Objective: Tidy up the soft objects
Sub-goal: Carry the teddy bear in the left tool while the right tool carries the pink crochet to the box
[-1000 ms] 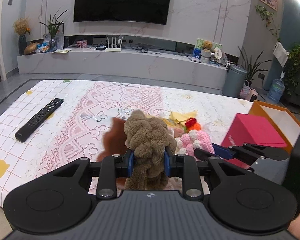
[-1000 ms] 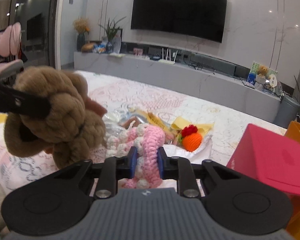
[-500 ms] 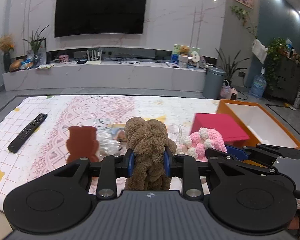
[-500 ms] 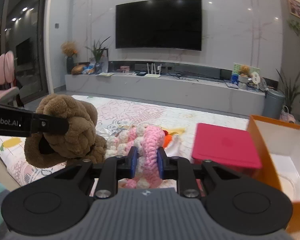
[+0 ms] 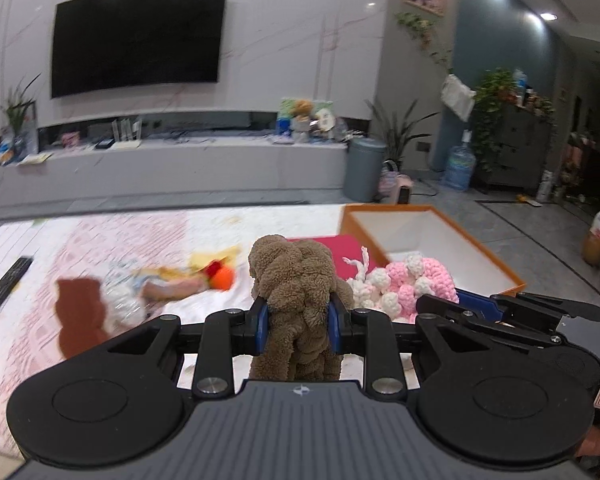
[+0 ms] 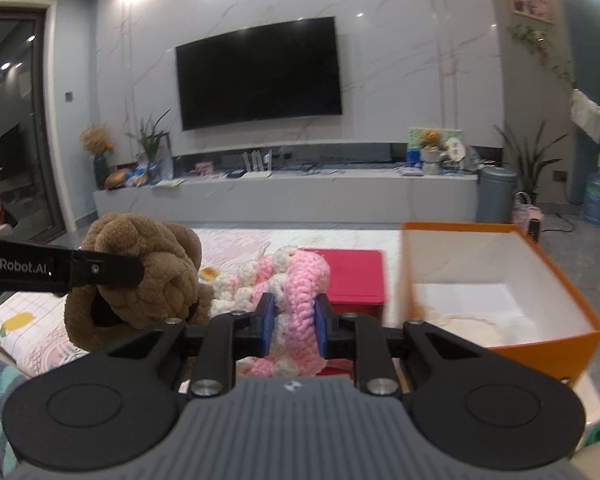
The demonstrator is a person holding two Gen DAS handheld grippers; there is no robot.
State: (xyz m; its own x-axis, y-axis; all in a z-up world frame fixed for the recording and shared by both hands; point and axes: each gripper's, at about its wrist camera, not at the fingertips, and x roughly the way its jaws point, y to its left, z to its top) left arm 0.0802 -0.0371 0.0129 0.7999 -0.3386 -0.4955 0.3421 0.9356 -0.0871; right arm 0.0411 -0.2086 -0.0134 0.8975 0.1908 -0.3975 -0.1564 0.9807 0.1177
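At the far left of the left wrist view a black remote control [image 5: 2, 286] lies on the patterned bed cover [image 5: 112, 236]; nearer the middle a flat brown bear-shaped piece [image 5: 78, 306] lies on the cover, and just right of it sit a crinkly clear wrapper [image 5: 120, 292] and a small orange and red crochet toy [image 5: 221, 276], blurred; the left gripper [image 5: 298, 320] has its jaws narrowed onto a brown knotted plush toy [image 5: 296, 280], its blue pads pressing the plush from both sides and holding it clear of the cover; to its right, the right gripper [image 6: 292, 320] clamps a pink and white crochet toy [image 6: 300, 280] between its blue pads, also lifted; in the right wrist view the two toys hang side by side, the brown one on the left; beyond the pink toy a red lid [image 6: 350, 276] lies flat on the cover; at the right stands an open orange box [image 6: 548, 336] with a white inside, just beside the lid; both toys are near the box but outside it.
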